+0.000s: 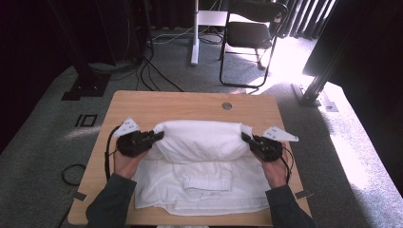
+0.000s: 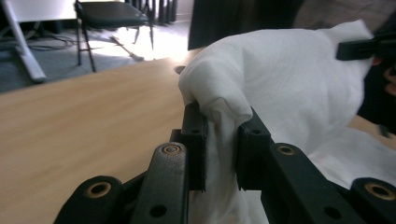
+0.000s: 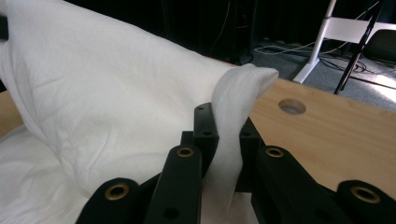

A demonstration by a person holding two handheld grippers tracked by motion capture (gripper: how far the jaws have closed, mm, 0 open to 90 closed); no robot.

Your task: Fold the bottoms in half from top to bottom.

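- White garment (image 1: 199, 161) spread on wooden table (image 1: 180, 102), collar end toward the person, far end lifted and billowing back over the middle.
- Left gripper (image 1: 159, 136) pinched tight on the lifted edge's left corner; cloth bunched between the black jaws, nearly closed, seen close in the left gripper view (image 2: 219, 140).
- Right gripper (image 1: 246, 137) clamped the same way on the right corner; fold of fabric standing up between the jaws in the right gripper view (image 3: 229, 135).
- Raised edge stretched left to right between the two grippers, long axis across the table, roughly level.
- Rest of garment flat, nearer the person than both grippers; likely fold toward the collar.
- Both hands about equally far from the near hem.
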